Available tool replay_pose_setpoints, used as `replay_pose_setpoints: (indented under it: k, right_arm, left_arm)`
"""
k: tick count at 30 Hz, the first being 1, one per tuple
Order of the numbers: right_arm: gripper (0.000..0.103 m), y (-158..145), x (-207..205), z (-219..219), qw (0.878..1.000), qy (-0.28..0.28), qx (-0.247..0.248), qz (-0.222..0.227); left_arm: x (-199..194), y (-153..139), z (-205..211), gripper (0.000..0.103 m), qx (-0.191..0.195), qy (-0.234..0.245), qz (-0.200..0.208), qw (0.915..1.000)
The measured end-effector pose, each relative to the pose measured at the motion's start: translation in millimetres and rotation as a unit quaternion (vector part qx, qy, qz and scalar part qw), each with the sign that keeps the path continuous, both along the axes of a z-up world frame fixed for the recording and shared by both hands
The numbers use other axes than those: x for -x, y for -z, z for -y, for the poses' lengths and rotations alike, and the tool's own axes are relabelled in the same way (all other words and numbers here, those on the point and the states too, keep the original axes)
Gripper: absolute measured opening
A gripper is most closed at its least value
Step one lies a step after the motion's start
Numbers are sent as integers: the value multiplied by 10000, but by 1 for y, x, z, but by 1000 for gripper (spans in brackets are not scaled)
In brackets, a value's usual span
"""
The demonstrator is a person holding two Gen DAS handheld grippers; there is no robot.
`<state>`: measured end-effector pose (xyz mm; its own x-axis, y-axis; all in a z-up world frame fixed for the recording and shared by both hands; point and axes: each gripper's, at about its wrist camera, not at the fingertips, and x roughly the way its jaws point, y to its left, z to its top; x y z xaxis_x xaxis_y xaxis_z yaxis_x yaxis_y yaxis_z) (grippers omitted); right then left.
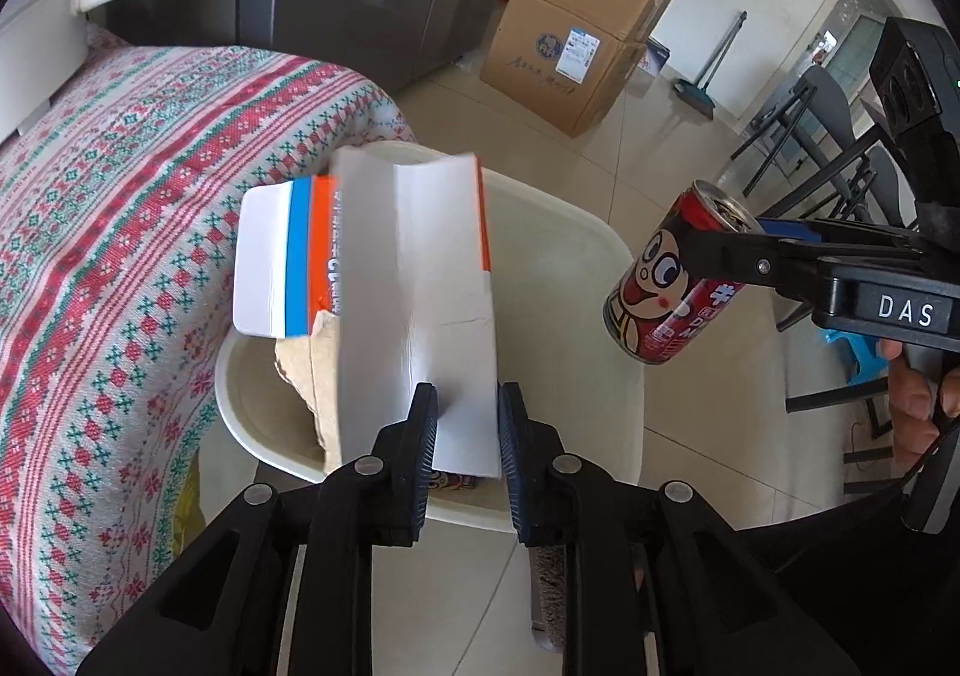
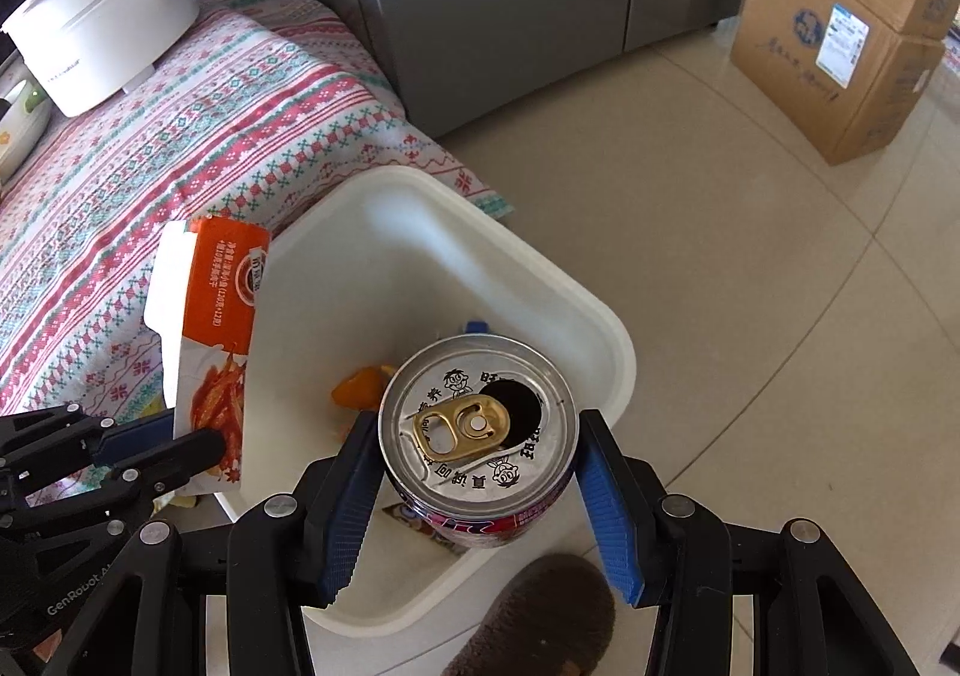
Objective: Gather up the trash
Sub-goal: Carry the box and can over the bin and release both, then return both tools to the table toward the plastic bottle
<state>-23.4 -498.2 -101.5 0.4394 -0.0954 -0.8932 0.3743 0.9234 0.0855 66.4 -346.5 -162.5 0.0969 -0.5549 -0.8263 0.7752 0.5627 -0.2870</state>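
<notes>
The left wrist view shows the carton's plain white side; the right wrist view shows its orange printed face, and orange peel on the bin's floor, which the left view hides. The left gripper has its jaws slightly apart with the carton's lower end between the pads — whether they press I cannot tell. The carton's long axis stands near upright over the bin's left rim, beside the table's cloth edge. The right gripper clamps a red can by its sides — mouth toward the camera, axis tilted, over the bin's near corner. Bare floor lies right of the bin.
</notes>
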Motion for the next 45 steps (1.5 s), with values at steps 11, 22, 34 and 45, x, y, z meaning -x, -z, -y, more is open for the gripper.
replay_pose_setpoints:
  k: [11, 22, 34, 45]
  right_arm:
    - [56, -1, -6, -5, 10000, 5, 35, -21]
    - [56, 22, -45, -34, 9989, -207, -17, -411]
    - [56, 51, -77, -54, 9957, -158, 212, -890]
    - [76, 14, -87, -79, 9993, -132, -82, -349]
  left_arm:
    - [-9, -30, -36, 93, -575, -650, 913, 9920]
    - [-24, -55, -106, 100, -669, -1266, 992, 9847]
    - [-23, -75, -178, 101, -888, -1594, 1261, 9751]
    - [-33, -86, -248, 101, -992, -2257, 1227, 9613]
